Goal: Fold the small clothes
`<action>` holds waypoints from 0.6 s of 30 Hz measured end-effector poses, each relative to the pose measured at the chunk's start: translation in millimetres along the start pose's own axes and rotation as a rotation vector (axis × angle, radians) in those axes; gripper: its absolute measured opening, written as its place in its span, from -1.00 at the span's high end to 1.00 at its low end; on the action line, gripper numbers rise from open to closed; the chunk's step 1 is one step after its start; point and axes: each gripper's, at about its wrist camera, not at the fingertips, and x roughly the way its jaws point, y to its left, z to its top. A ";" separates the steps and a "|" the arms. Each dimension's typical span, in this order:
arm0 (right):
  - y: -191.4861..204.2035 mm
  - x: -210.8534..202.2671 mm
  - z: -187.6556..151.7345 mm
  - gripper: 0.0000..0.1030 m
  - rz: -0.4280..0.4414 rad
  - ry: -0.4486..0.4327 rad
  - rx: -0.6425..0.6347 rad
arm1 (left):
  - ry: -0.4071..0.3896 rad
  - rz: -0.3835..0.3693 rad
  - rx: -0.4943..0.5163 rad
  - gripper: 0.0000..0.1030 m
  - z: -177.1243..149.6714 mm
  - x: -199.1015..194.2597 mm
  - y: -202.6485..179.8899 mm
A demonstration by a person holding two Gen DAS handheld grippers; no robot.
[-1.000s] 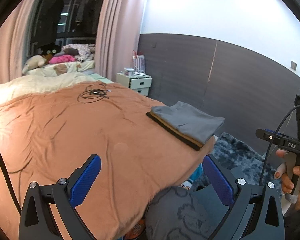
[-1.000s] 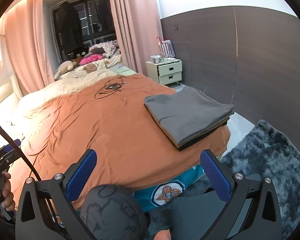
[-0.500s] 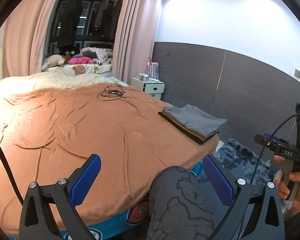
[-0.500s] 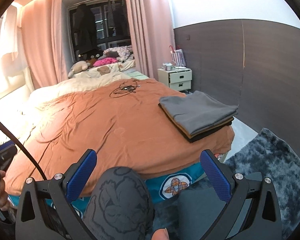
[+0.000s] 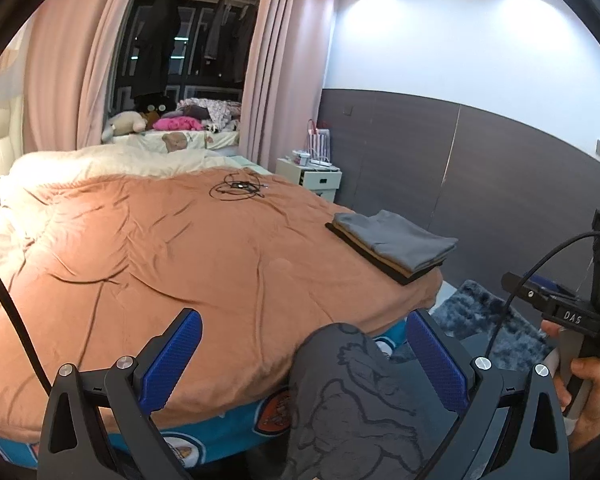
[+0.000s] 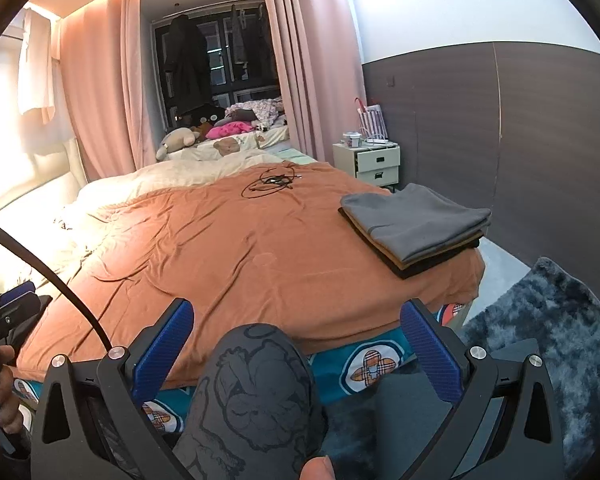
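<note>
Left hand-held gripper (image 5: 300, 360): jaws spread wide, blue ribbed pads (image 5: 171, 358) well apart, nothing between them. It is held off the near edge of the bed, above the person's knee in grey printed trousers (image 5: 352, 396).

Right hand-held gripper (image 6: 296, 354): jaws likewise spread wide, blue pads (image 6: 430, 354) apart and holding nothing. In the left wrist view its black body and cable appear at the right edge, gripped by the person's right hand (image 5: 588, 384). The left hand (image 6: 0, 396) shows at the lower left edge of the right wrist view.

Task item: a stack of folded small clothes (image 6: 414, 230), grey garment on top, tan and black layers beneath, lies flat on the orange-brown bed cover (image 6: 228, 248) near the bed's right edge. The stack is well apart from both grippers; neither touches it. The same stack shows in the left wrist view (image 5: 392, 244).

Other items: a tangle of thin black cable (image 6: 270, 182) lies on the cover toward the far end. A cream duvet (image 6: 172, 176) lies beyond it. A white two-drawer bedside cabinet (image 6: 374, 162) stands at the far right against the dark panelled wall (image 6: 540, 140). Soft toys and a pink cloth (image 6: 224, 130) lie on a far ledge between pink curtains (image 6: 308, 52). A dark blue-grey shaggy rug (image 6: 540, 332) lies on the floor at the near right. The bed's teal patterned sheet (image 6: 364, 360) shows below the cover's near edge.
</note>
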 end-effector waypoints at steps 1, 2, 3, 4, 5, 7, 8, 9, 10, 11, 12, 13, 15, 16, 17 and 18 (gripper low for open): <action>-1.9 -2.1 -2.3 -1.00 -0.001 -0.002 0.001 | -0.003 0.004 0.001 -0.99 -0.8 -1.6 -1.3; -2.8 -3.1 -3.1 -1.00 0.000 -0.003 0.001 | -0.005 0.008 0.003 -0.99 -1.7 -2.7 -2.4; -3.9 -4.2 -3.6 -1.00 0.003 -0.004 0.002 | -0.007 0.009 0.006 -0.99 -3.0 -4.7 -4.3; -5.0 -5.3 -4.3 -1.00 0.005 -0.005 0.002 | -0.007 0.008 0.005 -0.99 -3.7 -5.5 -4.9; -6.6 -7.0 -5.3 -1.00 0.007 -0.006 0.000 | -0.006 0.006 0.002 -0.99 -3.7 -6.2 -6.0; -8.9 -11.2 -6.3 -1.00 0.007 -0.011 -0.003 | -0.009 0.009 -0.002 -0.99 -4.5 -8.1 -9.2; -9.9 -12.7 -7.1 -1.00 0.007 -0.013 -0.005 | -0.011 0.012 -0.002 -0.99 -5.8 -10.1 -8.7; -10.7 -13.3 -7.6 -1.00 0.007 -0.014 -0.008 | -0.012 0.014 -0.002 -0.99 -7.2 -11.7 -9.7; -12.0 -14.4 -7.6 -1.00 0.008 -0.014 -0.011 | -0.014 0.016 -0.002 -0.99 -8.6 -13.4 -10.5; -12.8 -15.5 -8.3 -1.00 0.008 -0.015 -0.012 | -0.015 0.017 -0.004 -0.99 -8.3 -13.9 -10.3; -14.0 -16.4 -8.5 -1.00 0.008 -0.016 -0.013 | -0.018 0.022 -0.005 -0.99 -8.2 -14.7 -10.5; -14.7 -16.9 -8.7 -1.00 0.011 -0.018 -0.014 | -0.019 0.026 -0.006 -0.99 -8.1 -15.2 -11.0; -17.3 -17.6 -8.3 -1.00 0.015 -0.020 -0.014 | -0.026 0.032 -0.007 -0.99 -7.7 -17.5 -12.1; -18.8 -17.6 -9.0 -1.00 0.016 -0.022 -0.014 | -0.029 0.034 -0.006 -0.99 -7.9 -18.4 -12.6; -18.6 -17.4 -9.6 -1.00 0.015 -0.024 -0.014 | -0.033 0.037 -0.005 -0.99 -8.1 -19.4 -13.1; -18.3 -17.9 -10.8 -1.00 0.015 -0.026 -0.015 | -0.036 0.043 -0.005 -0.99 -7.9 -19.7 -13.5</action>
